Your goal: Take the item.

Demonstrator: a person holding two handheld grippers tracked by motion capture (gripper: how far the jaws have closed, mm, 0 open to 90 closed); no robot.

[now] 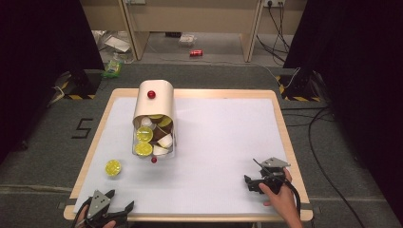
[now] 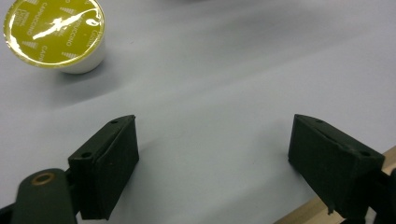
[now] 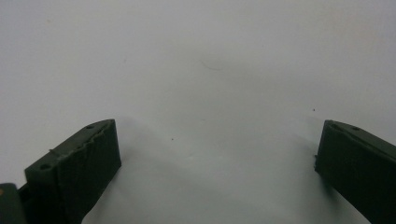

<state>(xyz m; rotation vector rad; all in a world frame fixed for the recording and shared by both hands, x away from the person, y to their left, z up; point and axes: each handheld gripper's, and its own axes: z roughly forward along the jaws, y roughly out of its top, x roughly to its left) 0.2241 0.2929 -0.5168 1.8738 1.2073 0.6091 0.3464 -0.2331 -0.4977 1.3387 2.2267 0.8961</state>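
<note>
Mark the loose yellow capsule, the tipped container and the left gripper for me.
yellow capsule (image 1: pixel 113 167), high view, on its foil lid.
tipped container (image 1: pixel 154 102), high view, on its beige curved wall.
left gripper (image 1: pixel 119 200), high view, midway between its fingertips.

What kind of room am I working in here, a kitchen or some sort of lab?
Most likely a lab or recording booth, not a kitchen: black curtains flank a white-topped table, hazard-taped stand bases sit on grey carpet, and cables trail across the floor.
</note>
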